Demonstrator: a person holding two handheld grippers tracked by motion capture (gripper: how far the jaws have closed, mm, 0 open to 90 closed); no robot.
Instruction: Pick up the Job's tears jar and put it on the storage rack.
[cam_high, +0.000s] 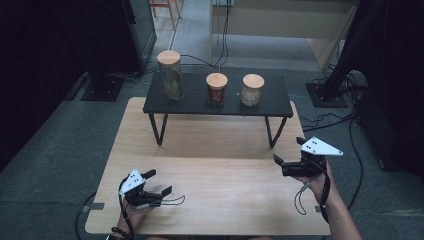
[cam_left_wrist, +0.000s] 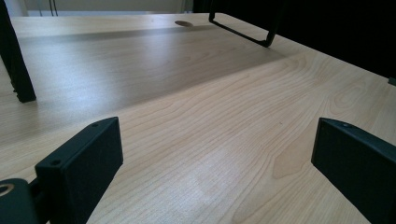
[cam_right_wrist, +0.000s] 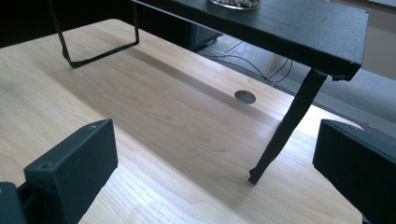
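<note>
Both tongs, left (cam_high: 161, 182) and right (cam_high: 276, 161), hover wide and empty in front of the black shelf (cam_high: 218, 105); reaching its nearest jar (cam_high: 251, 90) probably comes next.

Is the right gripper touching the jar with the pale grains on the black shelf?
Apart. In the high view the right gripper hangs open over the wooden table, while the pale-grain jar stands on the black shelf, bare tabletop between them.
</note>
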